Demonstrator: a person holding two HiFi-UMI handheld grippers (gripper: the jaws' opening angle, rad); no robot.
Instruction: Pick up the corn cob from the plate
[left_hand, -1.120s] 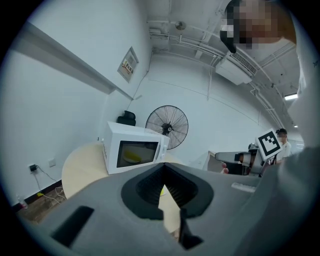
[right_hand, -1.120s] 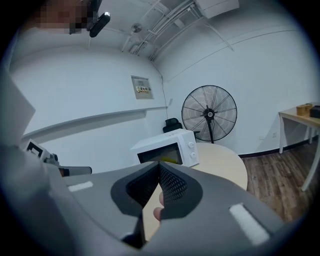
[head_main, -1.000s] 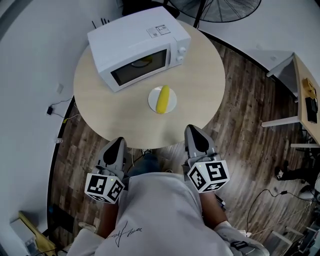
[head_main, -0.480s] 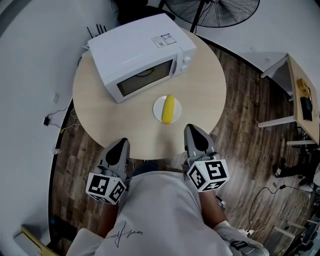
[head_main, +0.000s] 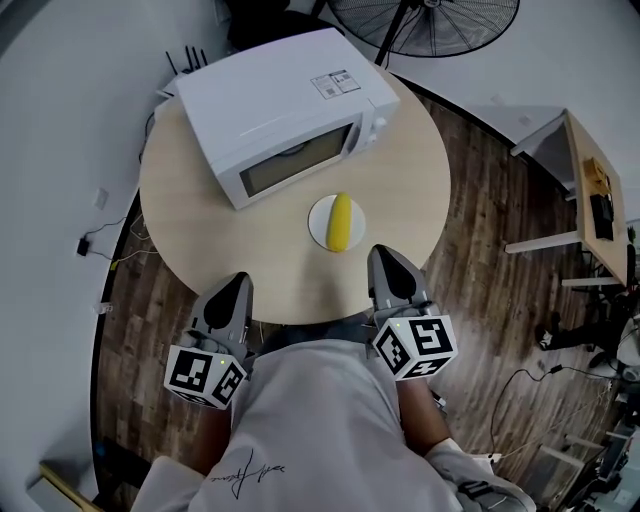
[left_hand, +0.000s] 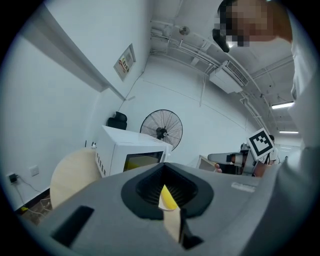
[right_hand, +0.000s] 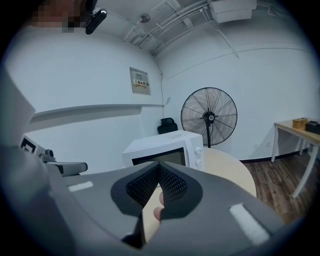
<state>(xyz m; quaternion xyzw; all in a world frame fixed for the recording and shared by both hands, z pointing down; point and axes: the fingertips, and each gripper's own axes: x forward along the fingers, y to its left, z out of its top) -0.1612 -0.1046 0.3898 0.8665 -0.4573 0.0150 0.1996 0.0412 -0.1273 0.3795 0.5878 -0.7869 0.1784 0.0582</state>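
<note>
- Left tool (head_main: 236, 286): we note its jaws closed on nothing, over the near edge of the surface (head_main: 200, 235).
- Right tool (head_main: 386, 262): we note the same, closed and empty.
- Corn cob (head_main: 341, 221): lies on the plate (head_main: 318, 224), apart from both tools.

A white microwave (head_main: 280, 110) stands with its door closed on the far half of a round, pale wooden table (head_main: 200, 240), its dials to the right of the dark window. Behind the table, a black pedestal fan (head_main: 440, 25) stands on the dark plank floor (head_main: 490, 230), near a white wall. A light desk (head_main: 582, 150) carrying a few small objects sits well off to the right, cables (head_main: 88, 244) trail across the floor on the left, and a framed notice (right_hand: 140, 81) hangs on the wall
</note>
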